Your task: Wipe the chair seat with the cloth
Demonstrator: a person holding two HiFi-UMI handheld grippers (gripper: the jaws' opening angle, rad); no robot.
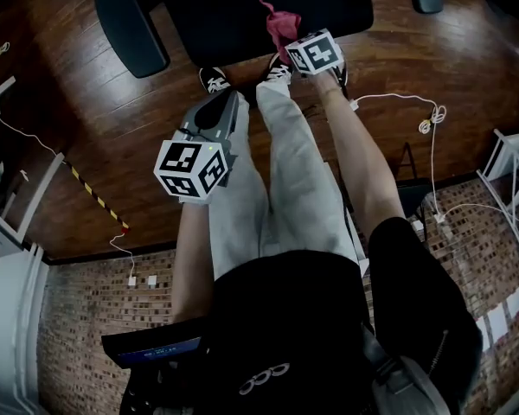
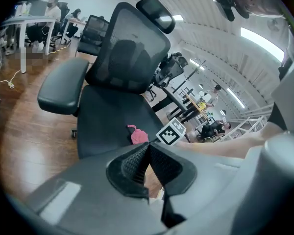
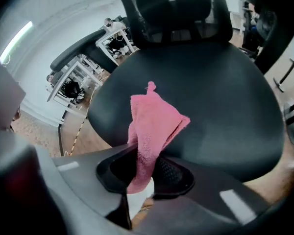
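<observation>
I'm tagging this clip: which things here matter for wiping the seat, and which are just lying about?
In the job: pink cloth, clamped in right gripper; chair seat.
Just about: left gripper, shut and empty; white cable; striped floor tape.

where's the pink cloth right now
The pink cloth is clamped in the right gripper, over the front of the black chair seat; it shows at top centre in the head view.
</observation>
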